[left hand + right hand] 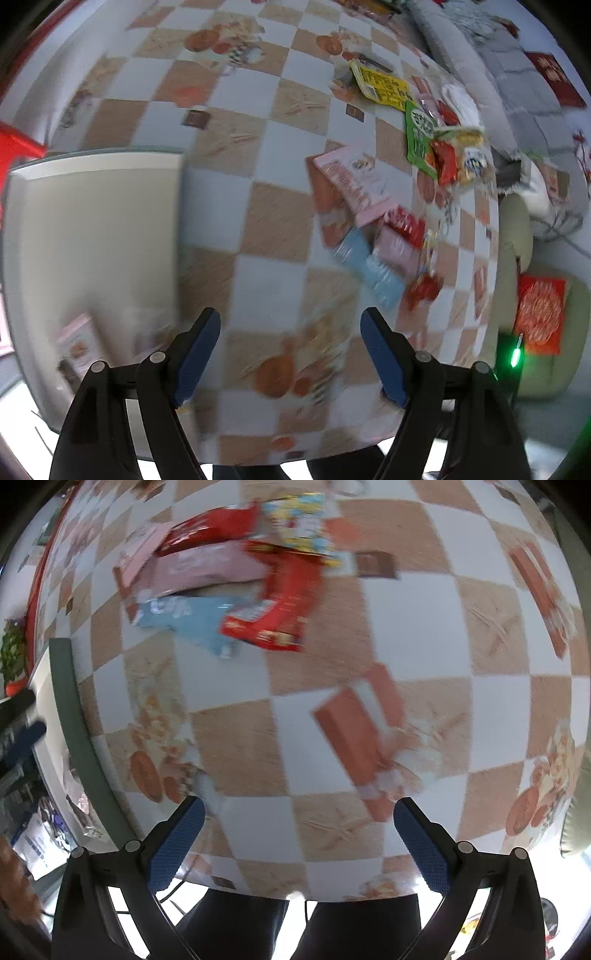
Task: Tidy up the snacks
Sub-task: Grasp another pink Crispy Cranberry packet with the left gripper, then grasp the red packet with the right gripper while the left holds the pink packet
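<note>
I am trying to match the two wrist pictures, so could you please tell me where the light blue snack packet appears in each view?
Left wrist: the light blue snack packet lies right of centre, below the pink box.
Right wrist: it lies upper left, beside the red packet.
Shared landmark: the checkered tablecloth under the pile.

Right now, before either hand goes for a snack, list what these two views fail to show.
- Left wrist view: the print on the pale blue packet is smeared by motion blur.
- Left wrist view: the contents of the white bin are unclear; a pinkish blurred item shows at its bottom.
- Right wrist view: the reddish box near the jaws is blurred, label unreadable.
- Right wrist view: the pile's yellow packet runs off the top edge.
</note>
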